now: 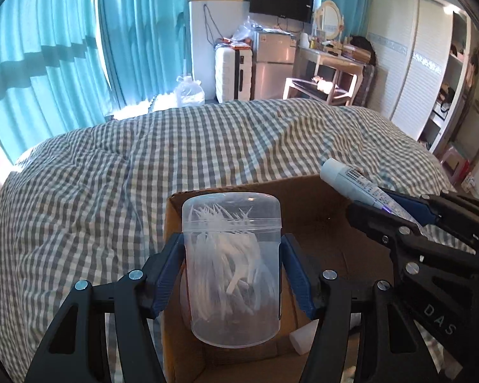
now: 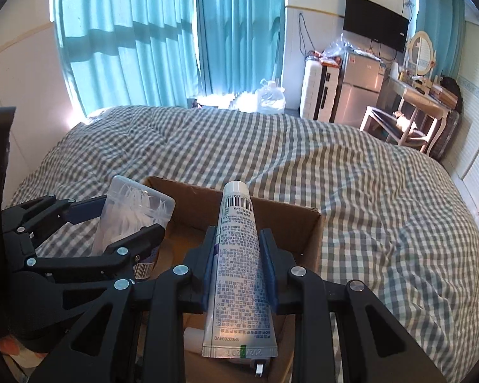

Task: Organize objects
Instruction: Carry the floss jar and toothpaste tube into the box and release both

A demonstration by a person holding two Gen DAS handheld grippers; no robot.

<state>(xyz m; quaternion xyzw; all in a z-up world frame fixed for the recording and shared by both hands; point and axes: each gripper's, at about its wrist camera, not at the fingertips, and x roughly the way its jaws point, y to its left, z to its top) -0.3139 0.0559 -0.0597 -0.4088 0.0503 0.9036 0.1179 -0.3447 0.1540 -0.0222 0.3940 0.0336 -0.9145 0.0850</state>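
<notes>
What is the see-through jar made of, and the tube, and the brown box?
The jar looks like clear, slightly frosted plastic: the white sticks inside show through it. The tube looks like soft glossy plastic, maybe with foil inside, with its end crimped flat. The box looks like matte brown cardboard, with raw cut edges.

left wrist: close above cardboard box (image 1: 239,188), facing bed | right wrist: same, beside; both share box, bed (image 2: 367,191)

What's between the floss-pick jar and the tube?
Only open cardboard box interior between jar and tube; nothing else at grip height, per right wrist view.
</notes>
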